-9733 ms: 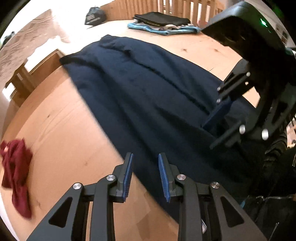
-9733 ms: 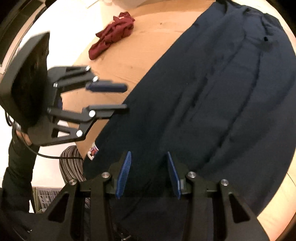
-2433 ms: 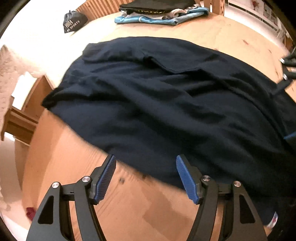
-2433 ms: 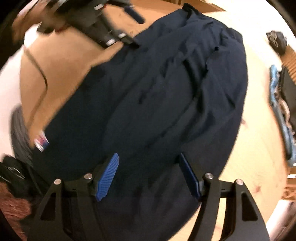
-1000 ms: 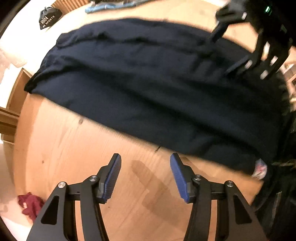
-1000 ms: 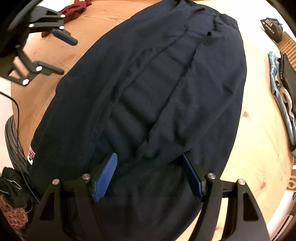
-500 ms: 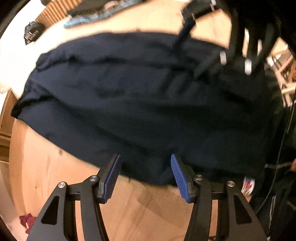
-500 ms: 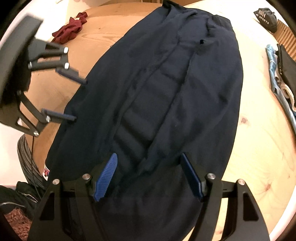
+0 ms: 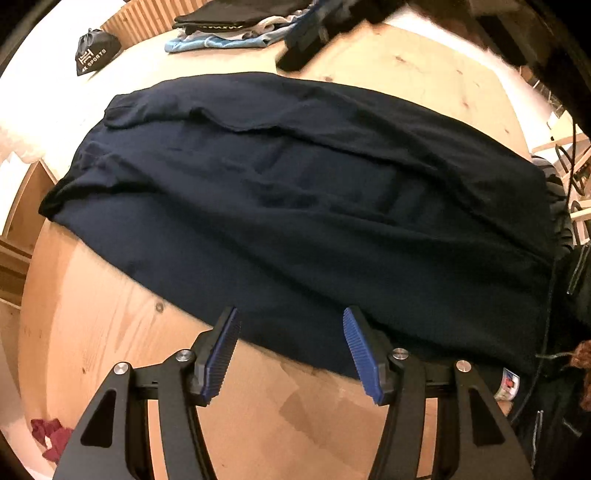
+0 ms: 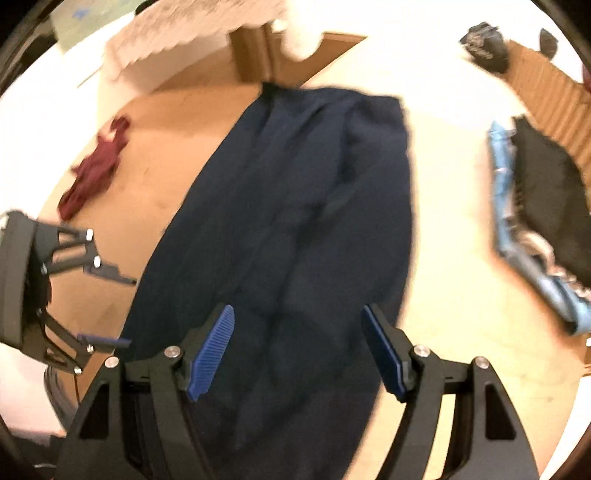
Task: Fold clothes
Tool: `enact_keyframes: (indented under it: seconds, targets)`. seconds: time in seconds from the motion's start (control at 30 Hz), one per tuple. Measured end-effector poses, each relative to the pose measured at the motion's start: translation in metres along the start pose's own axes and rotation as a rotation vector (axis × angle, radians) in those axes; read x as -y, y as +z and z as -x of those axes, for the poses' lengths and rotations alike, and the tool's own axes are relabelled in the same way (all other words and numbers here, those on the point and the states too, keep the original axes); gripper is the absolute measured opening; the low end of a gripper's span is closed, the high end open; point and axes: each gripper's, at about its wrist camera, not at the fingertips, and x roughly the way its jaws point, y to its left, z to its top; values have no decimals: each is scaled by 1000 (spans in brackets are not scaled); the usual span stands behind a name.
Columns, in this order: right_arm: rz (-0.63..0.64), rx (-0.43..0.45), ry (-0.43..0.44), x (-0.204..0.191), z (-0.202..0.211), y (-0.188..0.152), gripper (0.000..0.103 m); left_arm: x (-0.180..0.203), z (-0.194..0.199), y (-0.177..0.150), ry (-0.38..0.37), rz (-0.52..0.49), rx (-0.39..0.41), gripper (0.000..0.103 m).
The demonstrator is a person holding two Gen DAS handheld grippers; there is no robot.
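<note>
Left wrist view: left gripper [image 9: 290, 349] has its jaws apart with nothing between the pads, over the near long edge of the navy garment [image 9: 295, 206]. Garment lies spread flat across the wooden table [image 9: 122, 332], long axis running left to right. Bare wood in front of that edge and out to the left, down to a maroon cloth [image 9: 48, 435] at the table's lower left rim. Garment's right end hangs past the table edge; a white tag [image 9: 508, 382] shows there. Far side has a strip of open wood, then a stack of folded clothes [image 9: 236, 26] and a black pouch [image 9: 96, 51].

Right wrist view (blurred): right gripper [image 10: 299, 349] is spread wide and empty, above the garment's near end. Garment runs away from the camera. Open table to its right, up to the folded stack. To its left, bare wood with the maroon cloth well apart. Left gripper sits at the garment's left edge, jaws apart.
</note>
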Motion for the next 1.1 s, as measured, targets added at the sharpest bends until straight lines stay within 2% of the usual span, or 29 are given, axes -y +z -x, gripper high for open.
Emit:
enact_keyframes:
  seconds: [0.1,0.23,0.33,0.4,0.47,0.57,0.63,0.73,0.83,0.87,1.03,1.1]
  targets:
    - [-44,-25,17,29,-1,-32,70,1,-11,-7,-16,-6,-16,57]
    - [-36,-126,34,18,-57,-63,70,-3,-17,-8,-28,19,-21,59]
    - [0,-181,44,7,-65,-93,70,-2,-17,-10,5,17,-37,60]
    - [59,-205,5,-3,-66,-113,71,1,-15,-12,20,15,-42,60]
    - [146,-183,-59,-15,-59,-129,71,2,-11,-15,19,18,-38,60]
    - [149,-265,-77,-17,-53,-140,71,-3,-4,-21,45,51,-32,60]
    - [194,-290,-106,-21,-47,-144,71,-16,0,-24,34,109,-12,60]
    - [195,-250,-105,-26,-30,-140,71,-25,5,-26,36,149,9,60]
    - [146,-174,-19,-28,-10,-125,71,-22,4,-24,3,181,30,60]
    - [137,-153,-6,-29,-6,-119,71,-9,12,-29,-1,184,34,60]
    - [142,-92,-75,-24,-10,-75,71,45,15,-30,-23,106,45,60]
    - [85,-63,-40,-16,-14,-48,71,59,11,-29,-29,80,32,60]
